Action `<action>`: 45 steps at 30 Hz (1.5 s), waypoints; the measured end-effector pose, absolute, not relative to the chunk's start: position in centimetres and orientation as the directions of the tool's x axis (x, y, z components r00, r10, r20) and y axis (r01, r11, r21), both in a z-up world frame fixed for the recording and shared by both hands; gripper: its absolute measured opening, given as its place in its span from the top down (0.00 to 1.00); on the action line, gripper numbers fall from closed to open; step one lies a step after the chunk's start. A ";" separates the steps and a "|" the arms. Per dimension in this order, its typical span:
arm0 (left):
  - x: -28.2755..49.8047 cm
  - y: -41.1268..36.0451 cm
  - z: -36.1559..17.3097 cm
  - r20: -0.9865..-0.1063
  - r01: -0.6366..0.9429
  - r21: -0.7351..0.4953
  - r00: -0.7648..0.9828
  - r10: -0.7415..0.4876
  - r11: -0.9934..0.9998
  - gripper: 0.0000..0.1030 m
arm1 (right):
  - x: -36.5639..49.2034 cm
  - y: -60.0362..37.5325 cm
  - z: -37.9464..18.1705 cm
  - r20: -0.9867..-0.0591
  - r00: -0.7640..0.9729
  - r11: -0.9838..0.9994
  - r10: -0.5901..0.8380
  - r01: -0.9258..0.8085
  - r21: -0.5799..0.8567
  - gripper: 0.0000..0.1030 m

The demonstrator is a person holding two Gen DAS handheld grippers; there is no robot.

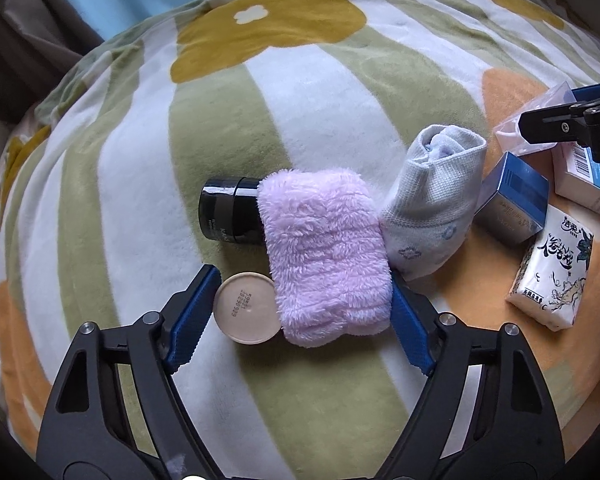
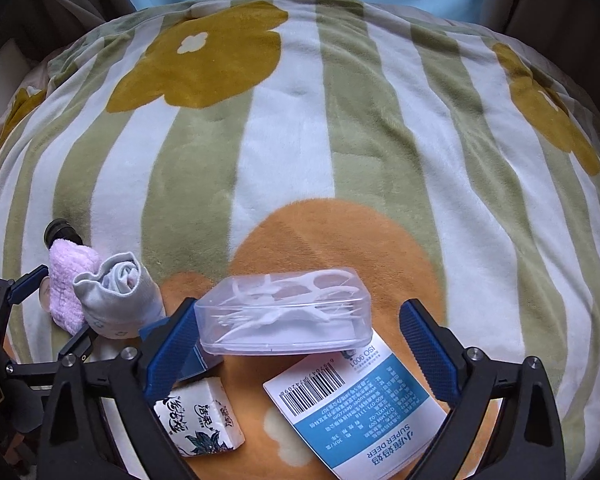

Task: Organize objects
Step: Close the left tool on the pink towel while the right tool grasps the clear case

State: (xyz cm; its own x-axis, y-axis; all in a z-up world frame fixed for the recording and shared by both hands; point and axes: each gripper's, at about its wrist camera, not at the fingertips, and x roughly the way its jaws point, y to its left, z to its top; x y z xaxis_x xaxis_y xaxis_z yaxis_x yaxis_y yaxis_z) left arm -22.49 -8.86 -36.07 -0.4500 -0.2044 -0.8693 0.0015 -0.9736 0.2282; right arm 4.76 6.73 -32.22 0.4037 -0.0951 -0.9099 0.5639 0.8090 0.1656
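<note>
Nothing looks sorted yet: the left gripper (image 1: 300, 312) spreads around the fluffy pink rolled cloth (image 1: 326, 256) mid-bed, the right gripper (image 2: 300, 344) gapes around the clear plastic floss-pick box (image 2: 284, 312), neither clamped.

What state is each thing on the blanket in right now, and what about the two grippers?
Pink fluffy cloth: rolled, lying between the left jaws.
Grey sock: rolled, leaning against the pink cloth.
Black jar: on its side, lid on.
Round beige tin: flat, partly under the cloth.
Clear floss-pick box: closed, resting on the white-and-blue carton.
Tissue pack: sealed, lying flat.
Left gripper: open.
Right gripper: open around the box.
</note>
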 end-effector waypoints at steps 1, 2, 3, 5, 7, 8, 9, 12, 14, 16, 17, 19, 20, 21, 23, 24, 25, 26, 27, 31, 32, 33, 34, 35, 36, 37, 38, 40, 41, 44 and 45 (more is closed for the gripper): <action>-22.5 -8.8 -36.1 -0.867 -0.005 0.236 -0.453 -0.208 -0.972 0.25 | 4.9 6.8 -32.4 -0.910 0.405 0.810 -0.087 0.561 0.172 0.13; -22.6 -8.8 -36.1 -0.865 -0.011 0.242 -0.456 -0.210 -0.970 0.27 | 5.0 6.9 -32.7 -0.912 0.404 0.810 -0.076 0.558 0.180 0.15; -22.6 -8.8 -36.1 -0.865 -0.015 0.242 -0.456 -0.209 -0.970 0.27 | 5.1 7.0 -32.8 -0.912 0.404 0.810 -0.068 0.556 0.186 0.19; -22.7 -8.9 -36.0 -0.866 -0.018 0.241 -0.456 -0.206 -0.970 0.31 | 5.2 7.3 -33.1 -0.912 0.408 0.809 -0.053 0.553 0.200 0.23; -22.7 -8.8 -35.7 -0.862 -0.021 0.235 -0.466 -0.198 -0.972 0.34 | 5.2 7.6 -33.2 -0.912 0.407 0.811 -0.059 0.552 0.194 0.23; -22.7 -8.7 -35.6 -0.861 -0.024 0.235 -0.468 -0.197 -0.972 0.37 | 5.3 7.6 -33.2 -0.912 0.406 0.812 -0.059 0.551 0.193 0.23; -22.7 -8.6 -35.5 -0.860 -0.028 0.236 -0.470 -0.196 -0.971 0.38 | 5.3 7.6 -33.1 -0.912 0.406 0.811 -0.058 0.551 0.194 0.24; -22.7 -8.3 -35.3 -0.858 -0.038 0.239 -0.476 -0.193 -0.970 0.43 | 5.3 7.4 -33.0 -0.910 0.410 0.808 -0.051 0.553 0.204 0.24; -22.7 -8.2 -35.2 -0.857 -0.042 0.237 -0.480 -0.188 -0.971 0.47 | 5.2 7.1 -32.8 -0.911 0.411 0.806 -0.047 0.554 0.208 0.24; -22.7 -8.2 -34.9 -0.858 -0.042 0.225 -0.482 -0.178 -0.973 0.49 | 5.1 6.9 -32.6 -0.910 0.411 0.804 -0.048 0.557 0.209 0.24; -22.7 -8.2 -34.8 -0.858 -0.038 0.221 -0.483 -0.176 -0.974 0.51 | 5.1 6.8 -32.5 -0.910 0.412 0.802 -0.046 0.559 0.212 0.24; -22.7 -8.4 -34.6 -0.860 -0.033 0.208 -0.482 -0.166 -0.978 0.53 | 4.8 6.6 -32.3 -0.908 0.416 0.798 -0.046 0.562 0.217 0.24; -22.6 -8.4 -34.5 -0.861 -0.029 0.200 -0.482 -0.162 -0.979 0.54 | 4.7 6.6 -32.2 -0.907 0.418 0.797 -0.046 0.564 0.219 0.24; -22.6 -8.5 -34.4 -0.863 -0.023 0.191 -0.481 -0.156 -0.981 0.54 | 4.6 6.5 -32.1 -0.906 0.420 0.795 -0.047 0.565 0.220 0.24; -22.4 -8.7 -34.2 -0.866 -0.013 0.169 -0.479 -0.143 -0.985 0.56 | 4.5 6.5 -31.8 -0.904 0.424 0.795 -0.048 0.565 0.223 0.24; -22.4 -8.8 -34.0 -0.867 -0.006 0.159 -0.479 -0.137 -0.987 0.56 | 4.4 6.4 -31.7 -0.904 0.425 0.794 -0.049 0.565 0.223 0.24; -22.3 -9.0 -33.9 -0.868 -0.001 0.148 -0.480 -0.130 -0.989 0.57 | 4.3 6.5 -31.6 -0.903 0.427 0.794 -0.049 0.565 0.224 0.24; -22.2 -9.1 -33.7 -0.868 0.004 0.138 -0.481 -0.122 -0.990 0.58 | 4.2 6.4 -31.4 -0.902 0.429 0.793 -0.050 0.566 0.225 0.24; -22.1 -9.2 -33.5 -0.868 0.011 0.125 -0.482 -0.114 -0.992 0.59 | 4.1 6.4 -31.2 -0.901 0.431 0.792 -0.051 0.567 0.226 0.24; -21.7 -9.4 -32.9 -0.869 0.034 0.087 -0.487 -0.092 -0.996 0.61 | 3.9 6.4 -30.7 -0.897 0.439 0.789 -0.059 0.570 0.228 0.24; -21.6 -9.3 -32.9 -0.869 0.034 0.083 -0.487 -0.089 -0.996 0.61 | 3.8 6.3 -30.6 -0.896 0.441 0.789 -0.059 0.571 0.228 0.24; -21.4 -9.3 -32.9 -0.869 0.035 0.082 -0.488 -0.088 -0.996 0.61 | 3.8 6.4 -30.4 -0.895 0.441 0.788 -0.060 0.571 0.229 0.24; -21.3 -9.2 -32.8 -0.868 0.034 0.079 -0.490 -0.086 -0.996 0.61 | 3.7 6.3 -30.3 -0.894 0.443 0.787 -0.061 0.572 0.230 0.24; -21.1 -9.1 -32.6 -0.867 0.034 0.076 -0.492 -0.083 -0.997 0.61 | 3.6 6.4 -30.1 -0.893 0.446 0.787 -0.062 0.572 0.231 0.24; -21.0 -9.1 -32.4 -0.865 0.034 0.072 -0.496 -0.080 -0.997 0.61 | 3.6 6.4 -30.0 -0.892 0.447 0.787 -0.064 0.572 0.230 0.24; -20.8 -9.1 -32.2 -0.863 0.037 0.069 -0.500 -0.078 -0.997 0.62 | 3.5 6.5 -29.8 -0.891 0.449 0.788 -0.066 0.572 0.230 0.24; -20.6 -9.0 -31.9 -0.860 0.039 0.065 -0.504 -0.076 -0.997 0.62 | 3.4 6.6 -29.6 -0.890 0.451 0.788 -0.069 0.571 0.229 0.24; -20.3 -8.9 -31.3 -0.856 0.044 0.053 -0.512 -0.068 -0.998 0.62 | 3.3 6.7 -29.3 -0.888 0.454 0.789 -0.071 0.571 0.229 0.24; -20.1 -8.9 -31.0 -0.854 0.045 0.048 -0.516 -0.065 -0.998 0.62 | 3.2 6.8 -29.1 -0.887 0.456 0.788 -0.073 0.571 0.229 0.24; -19.7 -8.8 -30.0 -0.848 0.047 0.039 -0.527 -0.058 -0.998 0.61 | 2.8 7.1 -28.4 -0.883 0.463 0.785 -0.075 0.574 0.234 0.24; -19.6 -8.7 -29.7 -0.845 0.048 0.037 -0.532 -0.057 -0.998 0.62 | 2.7 7.2 -28.1 -0.882 0.465 0.784 -0.077 0.574 0.234 0.24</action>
State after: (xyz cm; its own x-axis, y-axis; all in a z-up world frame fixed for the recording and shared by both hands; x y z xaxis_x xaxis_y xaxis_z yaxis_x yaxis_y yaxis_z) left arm -19.55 -8.69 -29.66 -0.5318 -0.0566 -0.8450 0.0478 -0.9982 0.0368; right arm 2.66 7.21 -28.14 0.4649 -0.0772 -0.8820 0.5743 0.7845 0.2341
